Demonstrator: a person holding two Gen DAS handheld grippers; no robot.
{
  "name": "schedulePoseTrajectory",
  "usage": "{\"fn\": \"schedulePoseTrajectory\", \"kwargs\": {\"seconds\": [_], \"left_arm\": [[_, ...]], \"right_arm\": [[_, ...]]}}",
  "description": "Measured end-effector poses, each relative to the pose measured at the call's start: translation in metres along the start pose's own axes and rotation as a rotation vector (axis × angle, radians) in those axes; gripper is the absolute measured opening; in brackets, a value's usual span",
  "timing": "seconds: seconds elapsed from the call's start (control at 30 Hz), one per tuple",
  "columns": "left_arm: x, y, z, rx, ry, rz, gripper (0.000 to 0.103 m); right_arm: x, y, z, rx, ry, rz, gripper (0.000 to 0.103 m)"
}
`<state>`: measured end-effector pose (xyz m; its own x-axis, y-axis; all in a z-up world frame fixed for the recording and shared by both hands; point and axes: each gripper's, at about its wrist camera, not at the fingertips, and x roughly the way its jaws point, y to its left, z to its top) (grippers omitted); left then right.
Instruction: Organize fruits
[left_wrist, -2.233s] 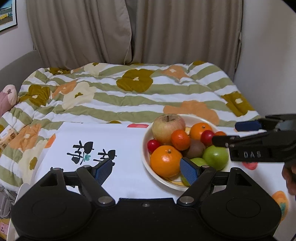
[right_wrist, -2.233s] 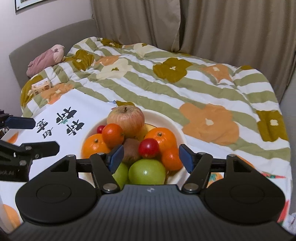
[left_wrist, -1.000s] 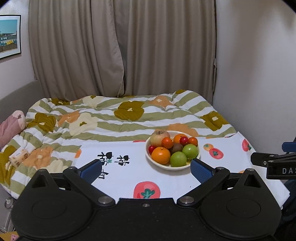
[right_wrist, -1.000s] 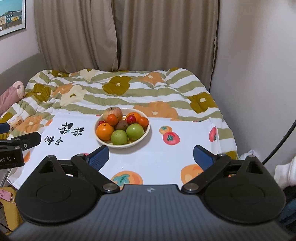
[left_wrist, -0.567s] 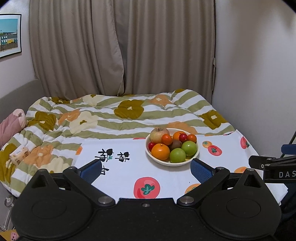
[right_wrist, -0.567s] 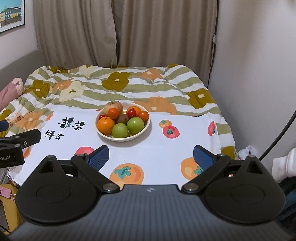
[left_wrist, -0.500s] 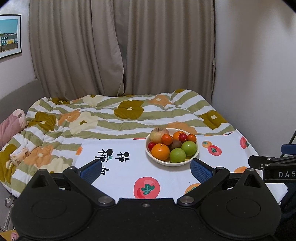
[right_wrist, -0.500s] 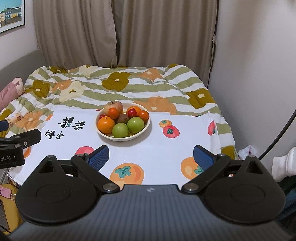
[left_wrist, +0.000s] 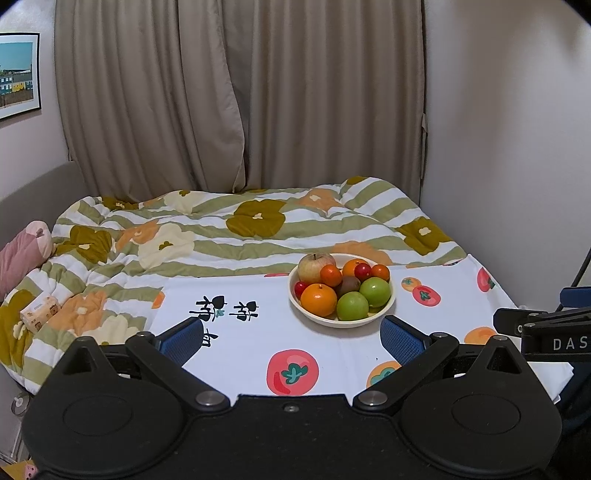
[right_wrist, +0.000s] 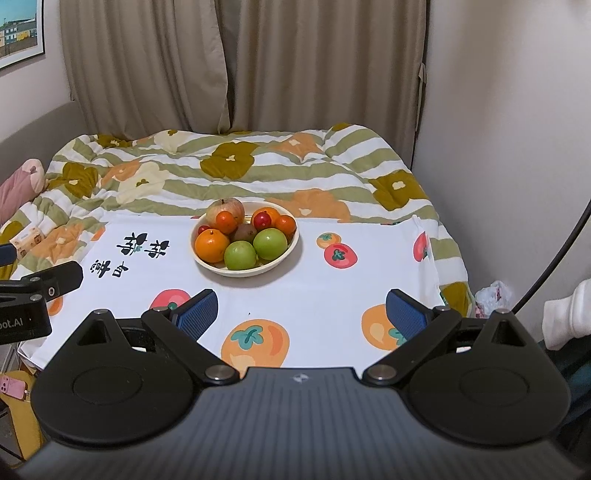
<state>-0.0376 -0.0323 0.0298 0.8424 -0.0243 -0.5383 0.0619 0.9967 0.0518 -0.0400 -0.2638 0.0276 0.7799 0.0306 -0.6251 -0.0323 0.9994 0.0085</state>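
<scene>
A cream bowl (left_wrist: 384, 309) (right_wrist: 280, 260) stands on a white cloth printed with fruit (left_wrist: 258, 354) (right_wrist: 303, 288). It holds an apple (left_wrist: 314, 266) (right_wrist: 225, 209), oranges (left_wrist: 318, 299) (right_wrist: 211, 245), two green fruits (left_wrist: 374, 291) (right_wrist: 270, 243), a kiwi and small red fruits. My left gripper (left_wrist: 291, 338) is open and empty, held back from the bowl. My right gripper (right_wrist: 301, 308) is open and empty, also well short of the bowl.
The cloth lies on a bed with a green-striped flowered quilt (left_wrist: 221, 236) (right_wrist: 229, 173). A pink cushion (left_wrist: 22, 251) and a tissue pack (left_wrist: 38, 312) lie at the left. Curtains and a wall stand behind and right. A cable (right_wrist: 554, 258) hangs at right.
Both grippers have pulled back from close over the bowl and opened wider. Over the last half second they have hardly moved.
</scene>
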Motion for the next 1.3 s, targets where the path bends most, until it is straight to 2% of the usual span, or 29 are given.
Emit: {"fn": "schedulePoseTrajectory", "kwargs": {"seconds": [1.3], "left_arm": [[-0.0016,0.0021,0.0049,0.033,-0.012,-0.014,0.103]], "right_arm": [[0.0070,0.0019,0.0006,0.013,0.015,-0.002,0.103]]}}
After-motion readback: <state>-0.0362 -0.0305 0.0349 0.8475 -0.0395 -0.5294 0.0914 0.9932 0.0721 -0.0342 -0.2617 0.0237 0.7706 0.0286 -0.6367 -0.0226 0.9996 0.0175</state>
